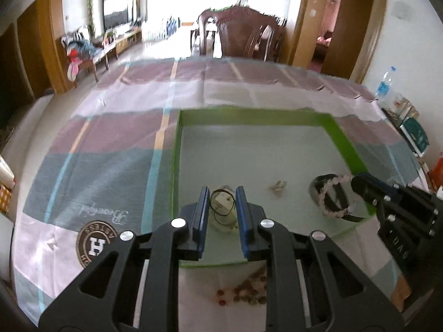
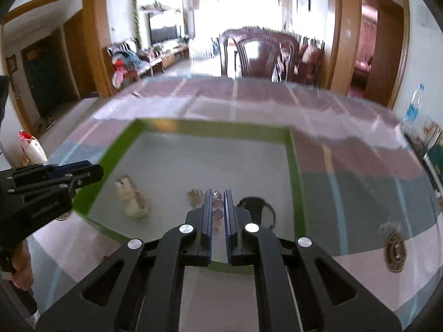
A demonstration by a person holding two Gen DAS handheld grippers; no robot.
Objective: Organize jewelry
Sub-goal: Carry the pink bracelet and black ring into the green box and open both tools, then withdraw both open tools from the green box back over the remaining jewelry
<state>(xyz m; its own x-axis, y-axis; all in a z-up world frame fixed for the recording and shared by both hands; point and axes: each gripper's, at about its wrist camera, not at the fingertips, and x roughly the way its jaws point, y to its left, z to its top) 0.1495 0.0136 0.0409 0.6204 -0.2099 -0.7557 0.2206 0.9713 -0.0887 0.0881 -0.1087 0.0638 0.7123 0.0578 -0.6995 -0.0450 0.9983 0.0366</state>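
R gripper (image 2: 218,210) clamps pink bead bracelet (image 1: 336,196) over green tray (image 1: 340,135), prob to drop it in w/ black bangle (image 1: 318,191); L gripper (image 1: 223,207) spread apart round a pale trinket (image 1: 221,210), not squeezing

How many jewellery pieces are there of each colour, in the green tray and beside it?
Pink bead bracelet, gripped by the right tool: 1
Black bangle: 1
Pale pieces in the tray: 2
Brown bead string on the cloth: 1
Total: 5
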